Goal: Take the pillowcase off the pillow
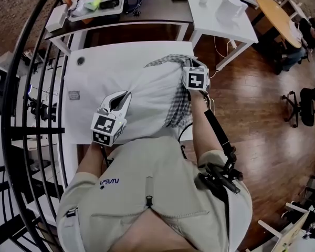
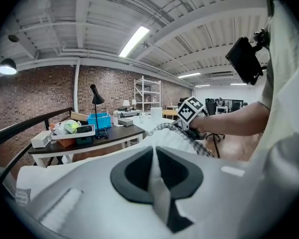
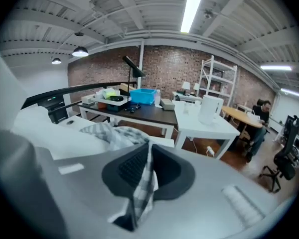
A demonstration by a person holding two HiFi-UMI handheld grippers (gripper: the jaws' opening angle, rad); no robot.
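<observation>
At frame centre, your left gripper (image 2: 153,172) pinches the white fabric pillow (image 1: 147,96); your right gripper (image 3: 145,171) clamps the grey-checked cloth pillowcase (image 1: 182,106)

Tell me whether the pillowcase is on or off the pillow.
Partly off. The white pillow is mostly bare; the checked pillowcase is bunched along its far and right edges, pinched in the right gripper.

The only word that can be read is "NASA" (image 1: 109,181). It is printed small in dark letters on the person's pale shirt (image 1: 163,161), at about seven o'clock in the head view, and appears upside down from that camera. A small tag (image 1: 73,94) on the white table (image 1: 94,67), at about nine o'clock, is too small to read.
</observation>
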